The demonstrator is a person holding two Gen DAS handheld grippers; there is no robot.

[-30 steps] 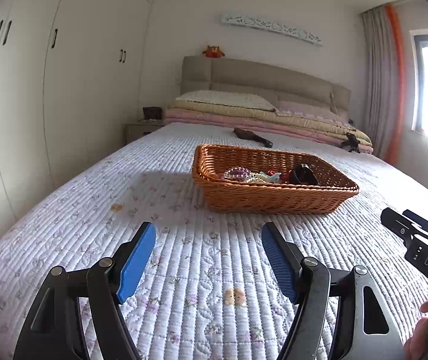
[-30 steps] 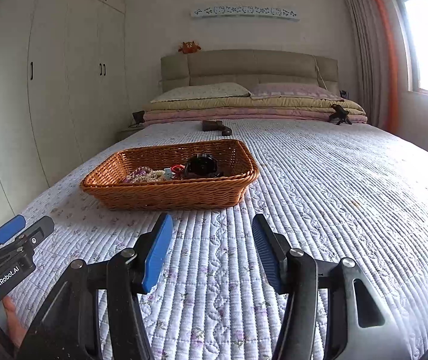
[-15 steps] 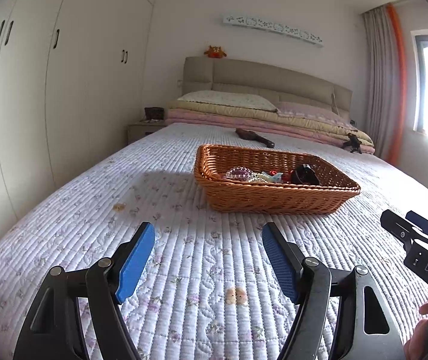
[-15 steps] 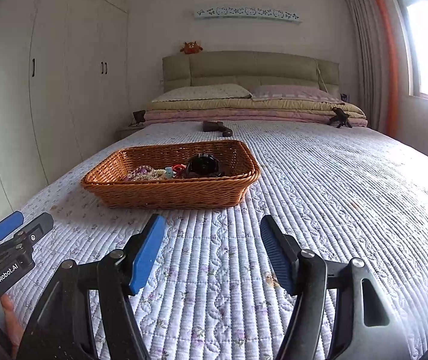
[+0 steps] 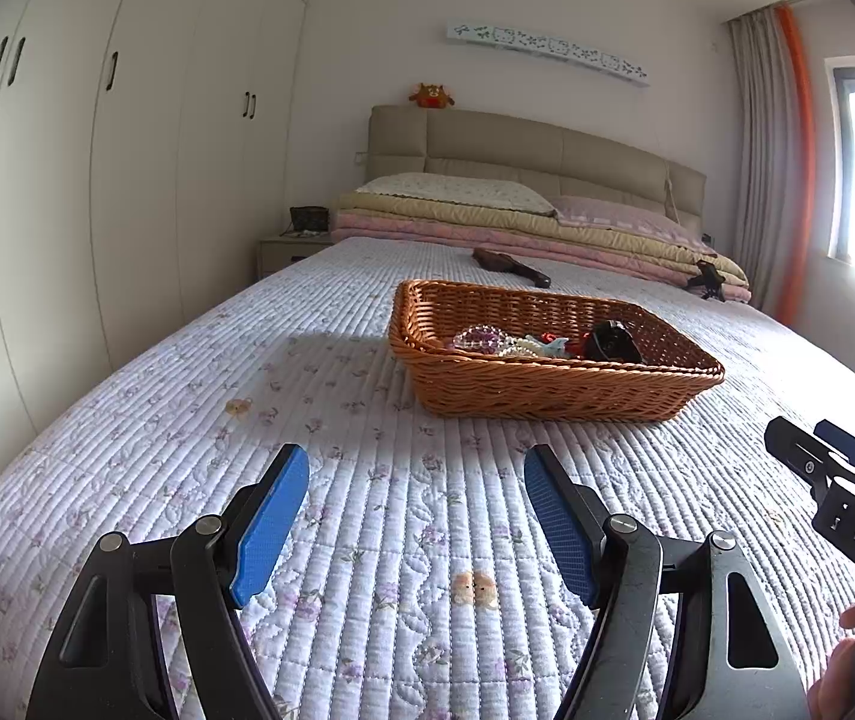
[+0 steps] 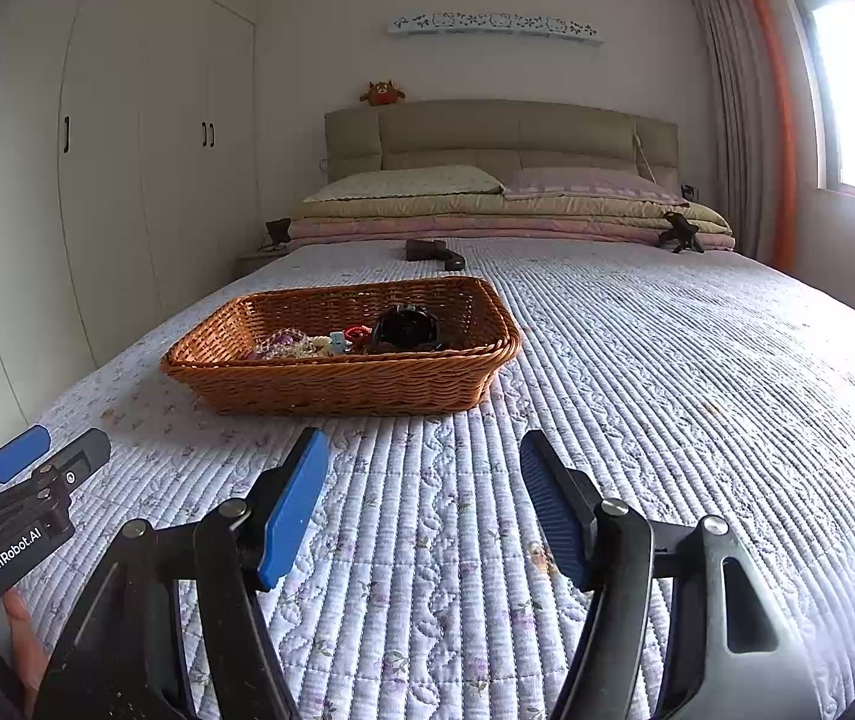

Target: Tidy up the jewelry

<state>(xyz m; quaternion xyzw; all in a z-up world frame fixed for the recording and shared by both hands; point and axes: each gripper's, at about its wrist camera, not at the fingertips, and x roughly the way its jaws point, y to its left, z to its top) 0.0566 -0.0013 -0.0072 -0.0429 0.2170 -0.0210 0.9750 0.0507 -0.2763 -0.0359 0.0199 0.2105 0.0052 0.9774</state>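
Basket (image 5: 553,384) sits mid-bed (image 5: 367,510), holding the jewelry (image 5: 511,343); individual pieces are too small to tell apart. It lies ahead of both tools, long axis running across the view. Left hand-held gripper (image 5: 416,516) has it ahead-right; right hand-held gripper (image 6: 424,504) ahead-left, seemingly nearer. Both tilt slightly down over the quilt, jaws wide apart, holding nothing.
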